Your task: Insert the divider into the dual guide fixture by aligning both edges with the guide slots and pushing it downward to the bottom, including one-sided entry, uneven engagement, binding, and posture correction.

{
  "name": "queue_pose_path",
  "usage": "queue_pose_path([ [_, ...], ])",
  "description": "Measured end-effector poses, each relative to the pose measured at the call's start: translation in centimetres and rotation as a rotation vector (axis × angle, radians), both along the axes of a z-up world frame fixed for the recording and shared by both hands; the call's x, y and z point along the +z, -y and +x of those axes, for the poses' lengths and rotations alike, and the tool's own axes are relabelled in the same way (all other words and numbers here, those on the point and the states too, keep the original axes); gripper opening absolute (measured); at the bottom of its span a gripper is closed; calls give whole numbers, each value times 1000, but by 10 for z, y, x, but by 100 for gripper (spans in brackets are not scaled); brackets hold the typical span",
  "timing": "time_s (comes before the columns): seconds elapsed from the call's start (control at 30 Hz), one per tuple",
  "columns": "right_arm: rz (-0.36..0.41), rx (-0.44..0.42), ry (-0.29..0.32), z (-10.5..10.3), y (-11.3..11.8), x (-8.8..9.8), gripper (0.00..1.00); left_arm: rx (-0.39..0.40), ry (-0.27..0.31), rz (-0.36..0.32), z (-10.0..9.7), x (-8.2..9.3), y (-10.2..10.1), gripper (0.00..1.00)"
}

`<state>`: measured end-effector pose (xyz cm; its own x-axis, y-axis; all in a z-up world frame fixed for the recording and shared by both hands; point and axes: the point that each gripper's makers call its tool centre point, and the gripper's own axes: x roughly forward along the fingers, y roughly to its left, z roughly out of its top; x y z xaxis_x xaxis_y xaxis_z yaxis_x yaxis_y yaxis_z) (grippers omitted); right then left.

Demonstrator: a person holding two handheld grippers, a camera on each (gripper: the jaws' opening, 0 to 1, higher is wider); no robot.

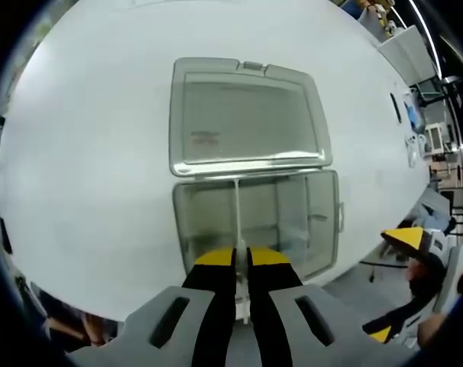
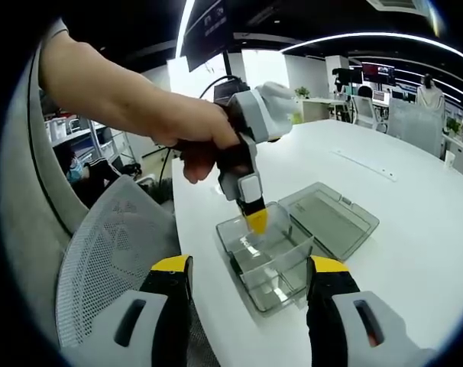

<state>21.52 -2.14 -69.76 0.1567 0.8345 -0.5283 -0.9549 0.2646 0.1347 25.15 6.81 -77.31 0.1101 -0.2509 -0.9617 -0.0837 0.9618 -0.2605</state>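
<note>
A clear plastic box (image 1: 293,222) stands on the white table (image 1: 86,168), its hinged lid (image 1: 247,115) laid open flat behind it. My left gripper (image 1: 241,256) is shut on a thin clear divider (image 1: 237,202), seen edge-on and reaching down into the box's left half. In the right gripper view the left gripper (image 2: 256,222) hangs upright over the box (image 2: 273,275), held by a hand (image 2: 189,130). The lid (image 2: 331,218) lies to the right. My right gripper (image 2: 249,269) is open with nothing in it, off the table's near edge, short of the box.
A grey mesh chair (image 2: 101,260) stands beside the table edge on the left. A white strip (image 2: 361,162) lies farther out on the table (image 2: 415,252). Desks and shelves fill the room behind. One yellow fingertip (image 1: 406,240) of the right gripper shows beyond the table edge.
</note>
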Motion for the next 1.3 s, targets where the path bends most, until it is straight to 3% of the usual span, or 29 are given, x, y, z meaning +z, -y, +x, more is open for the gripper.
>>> queue_pose_path([
  [0.33, 0, -2, -2, 0, 0, -1, 57, -16, -17, 23, 0, 0, 1, 2],
  [0.7, 1, -2, -3, 1, 0, -1, 57, -103, -29, 113, 2, -4, 7, 2],
  [1.3, -1, -8, -8, 4, 2, -2, 57, -140, -46, 137, 3, -11, 8, 2],
])
